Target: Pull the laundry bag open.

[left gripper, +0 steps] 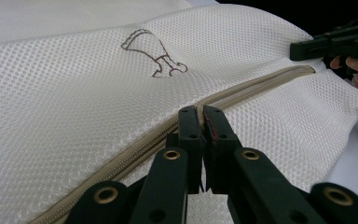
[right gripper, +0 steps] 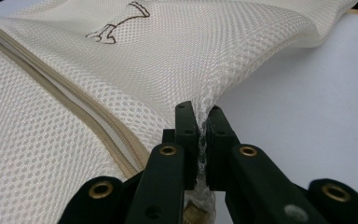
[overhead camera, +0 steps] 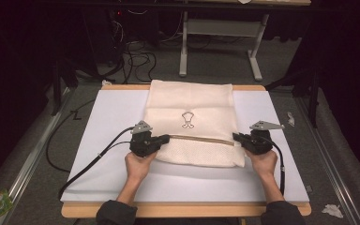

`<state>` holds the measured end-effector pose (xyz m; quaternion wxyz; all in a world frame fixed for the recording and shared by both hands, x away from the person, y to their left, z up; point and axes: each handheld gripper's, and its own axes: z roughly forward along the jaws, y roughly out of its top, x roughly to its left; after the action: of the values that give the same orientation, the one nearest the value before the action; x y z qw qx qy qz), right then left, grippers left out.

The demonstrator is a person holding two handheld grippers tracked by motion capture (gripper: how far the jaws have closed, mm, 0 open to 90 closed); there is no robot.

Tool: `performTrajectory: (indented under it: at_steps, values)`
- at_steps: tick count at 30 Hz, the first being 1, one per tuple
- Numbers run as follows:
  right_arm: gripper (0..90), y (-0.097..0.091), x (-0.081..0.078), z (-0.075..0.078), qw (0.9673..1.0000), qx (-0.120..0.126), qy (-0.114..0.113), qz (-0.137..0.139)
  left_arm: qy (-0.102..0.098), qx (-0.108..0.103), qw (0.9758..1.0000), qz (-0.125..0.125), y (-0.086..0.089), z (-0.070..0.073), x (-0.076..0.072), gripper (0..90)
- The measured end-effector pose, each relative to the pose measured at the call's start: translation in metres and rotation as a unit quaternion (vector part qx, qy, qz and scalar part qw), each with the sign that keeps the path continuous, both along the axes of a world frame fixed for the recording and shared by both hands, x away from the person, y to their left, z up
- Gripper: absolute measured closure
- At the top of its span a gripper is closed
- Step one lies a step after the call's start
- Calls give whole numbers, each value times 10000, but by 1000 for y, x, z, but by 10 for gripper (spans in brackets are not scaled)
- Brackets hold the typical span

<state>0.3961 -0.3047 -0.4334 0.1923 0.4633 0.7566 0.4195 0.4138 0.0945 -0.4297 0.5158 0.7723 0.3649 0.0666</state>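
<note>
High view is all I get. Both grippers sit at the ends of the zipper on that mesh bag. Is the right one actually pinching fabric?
Observer: Yes. In the right gripper view, the right gripper is shut on a bunched fold of the mesh bag, beside the zipper.
Operator: And the left?
Observer: The left gripper is shut right over the zipper line; something thin and reddish sits between its pads, and I can't tell what.
Operator: Zipper open or closed?
Observer: From the right gripper view, it gapes slightly, with white showing between the tan edges.
</note>
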Motion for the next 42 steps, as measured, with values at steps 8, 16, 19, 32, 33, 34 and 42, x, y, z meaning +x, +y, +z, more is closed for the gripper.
performTrajectory:
  at_steps: [8,16,19,32,33,34,42]
  values:
    - [872,1,1,0,10000,-55,-7,-9,-47,12,10000,74,3,-1,1,870]
    - [872,0,1,-1,10000,-50,14,-30,-26,31,9999,103,8,-1,1,869]
    - [872,-1,1,-1,10000,-66,5,-38,-25,-5,9999,144,10,0,1,870]
    - [872,-5,1,1,10000,-75,32,-52,3,15,9996,284,26,1,2,869]
    - [872,-5,2,1,9999,-70,52,-70,19,-2,9995,309,27,1,2,869]
    - [872,-5,2,2,9999,-53,52,-73,38,-21,9995,297,28,1,2,869]
    - [873,-6,3,4,10000,-9,18,-86,-6,-35,9994,350,30,2,4,869]
